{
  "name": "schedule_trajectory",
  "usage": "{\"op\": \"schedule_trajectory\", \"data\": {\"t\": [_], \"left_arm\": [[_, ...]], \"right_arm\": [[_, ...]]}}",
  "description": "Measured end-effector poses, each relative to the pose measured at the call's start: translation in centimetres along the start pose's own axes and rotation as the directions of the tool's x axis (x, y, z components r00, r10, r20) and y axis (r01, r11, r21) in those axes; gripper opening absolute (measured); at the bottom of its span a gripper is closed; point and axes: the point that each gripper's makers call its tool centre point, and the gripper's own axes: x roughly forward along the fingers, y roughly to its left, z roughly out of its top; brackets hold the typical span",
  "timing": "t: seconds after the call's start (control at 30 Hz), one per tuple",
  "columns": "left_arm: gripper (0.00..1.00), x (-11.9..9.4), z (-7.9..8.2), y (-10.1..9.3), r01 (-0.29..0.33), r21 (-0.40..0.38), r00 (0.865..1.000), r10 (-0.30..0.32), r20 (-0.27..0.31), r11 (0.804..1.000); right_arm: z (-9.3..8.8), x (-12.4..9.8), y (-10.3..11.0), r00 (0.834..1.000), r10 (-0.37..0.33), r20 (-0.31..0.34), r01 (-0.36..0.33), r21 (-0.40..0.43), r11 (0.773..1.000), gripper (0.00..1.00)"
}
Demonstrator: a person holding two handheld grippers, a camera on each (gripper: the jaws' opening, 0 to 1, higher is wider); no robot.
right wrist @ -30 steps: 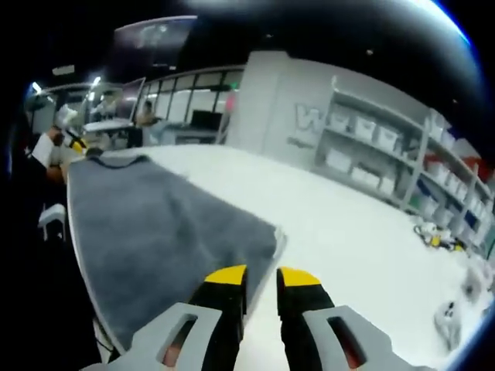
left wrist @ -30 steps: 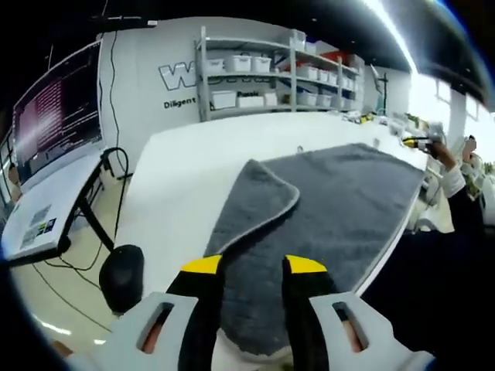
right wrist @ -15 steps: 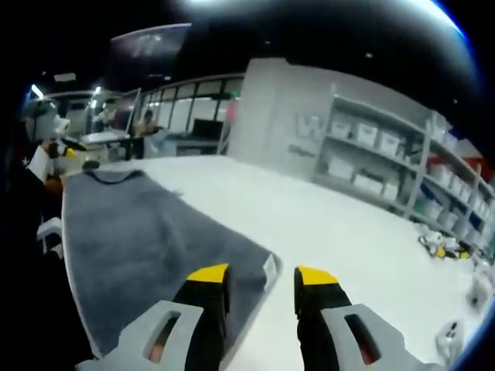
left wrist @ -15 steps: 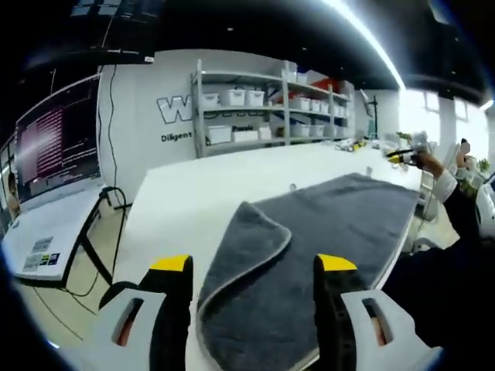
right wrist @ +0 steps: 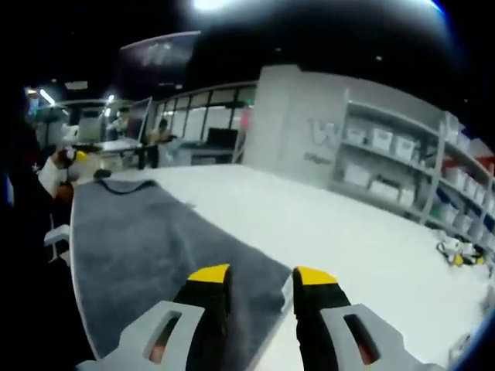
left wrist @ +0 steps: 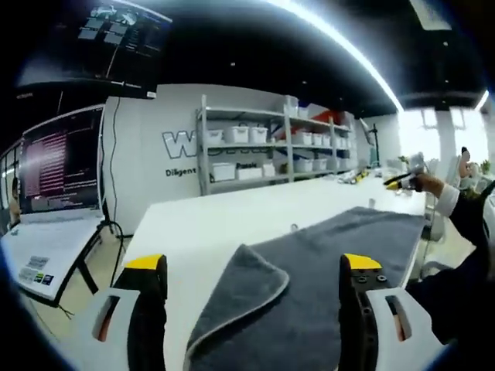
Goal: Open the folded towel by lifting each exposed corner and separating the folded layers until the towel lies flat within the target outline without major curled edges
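I had the left gripper [left wrist: 251, 270] hovering above the near end of the grey towel [left wrist: 325, 255], its jaws spread wide and gripping nothing. The towel lay along the near edge of the white table [left wrist: 232, 220], its long axis running away from me toward the far end, where the other gripper showed. One corner was folded back over the cloth: that folded corner flap [left wrist: 247, 282] sat directly ahead of and below the left gripper, between its two jaws in the left gripper view. I judged the left gripper the nearer one for that flap.

In the right gripper view, the right gripper [right wrist: 259, 278] hung over the opposite end of the towel [right wrist: 155, 239], jaws partly apart and empty, with the towel's corner [right wrist: 280, 280] just ahead between them. The cloth on that side looked flat. Peeling the flap outward, away from the towel's middle, seemed the remaining step.
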Motion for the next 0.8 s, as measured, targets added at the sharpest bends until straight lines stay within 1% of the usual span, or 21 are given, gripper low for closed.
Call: {"op": "schedule_trajectory", "data": {"t": [0.03,0.07,0.1,0.13,0.2,0.27,0.37,0.43,0.47,0.5,0.53,0.57,0.7,0.8], "left_arm": [[0.99,0.1,-0.1,-0.4,0.004,0.003,1.0,-0.004,-0.001,1.0],[0.99,0.4,-0.1,-0.6,0.003,0.006,1.0,-0.003,0.007,1.0],[1.0,0.6,-0.2,-0.7,0.001,0.004,1.0,-0.001,0.004,1.0],[1.0,0.7,-0.6,-0.7,-0.006,-0.006,1.0,0.006,-0.017,1.0],[1.0,0.9,-0.6,-0.7,-0.023,-0.006,1.0,0.022,-0.009,1.0],[1.0,1.0,-0.5,-0.7,-0.031,-0.01,1.0,0.031,-0.004,0.999],[1.0,0.9,0.7,-1.0,-0.023,-0.033,0.997,0.026,0.076,0.999],[1.0,0.7,0.7,-1.2,-0.021,-0.035,0.996,0.024,0.082,0.999],[1.0,0.7,1.1,-1.2,-0.028,-0.03,0.994,0.031,0.107,0.999],[1.0,0.5,1.2,-1.5,-0.025,-0.017,0.993,0.027,0.114,1.0],[1.0,0.5,1.2,-1.5,-0.025,-0.019,0.993,0.027,0.111,1.0],[1.0,0.4,1.1,-1.3,-0.035,-0.033,0.995,0.038,0.093,0.999],[1.0,-0.1,1.4,-0.8,-0.055,-0.038,0.992,0.059,0.113,0.998],[1.0,-0.2,1.2,-0.8,-0.059,-0.034,0.993,0.062,0.1,0.998]], "right_arm": [[-0.1,0.2,-0.1,1.0,0.006,-0.005,-0.006,-0.007,1.0,0.25],[-0.2,0.5,-0.1,1.0,0.011,-0.016,-0.011,0.0,1.0,0.25],[-0.2,0.7,-0.1,1.0,0.017,-0.018,-0.017,0.011,1.0,0.25],[-0.2,0.9,-0.1,1.0,0.026,-0.014,-0.026,0.017,1.0,0.25],[0.0,1.2,-0.2,1.0,0.028,-0.01,-0.028,0.023,0.999,0.26],[0.2,1.4,-0.3,1.0,0.031,-0.002,-0.03,0.024,0.999,0.28],[0.3,1.9,-0.4,0.999,0.037,-0.002,-0.037,0.034,0.999,0.3],[0.2,2.3,-0.4,0.999,0.045,-0.011,-0.044,0.033,0.998,0.32],[0.1,2.5,-0.4,0.999,0.046,-0.018,-0.046,0.033,0.998,0.34],[-0.1,2.8,-0.3,0.998,0.052,-0.027,-0.052,0.03,0.998,0.35],[-0.2,3.1,-0.3,0.998,0.055,-0.034,-0.054,0.026,0.998,0.35],[-0.3,3.2,-0.4,0.998,0.053,-0.037,-0.052,0.025,0.998,0.35],[-0.8,4.1,-1.0,0.997,0.053,-0.059,-0.051,0.027,0.998,0.36],[-1.3,4.8,-1.4,0.996,0.048,-0.078,-0.047,0.021,0.999,0.35]]}}
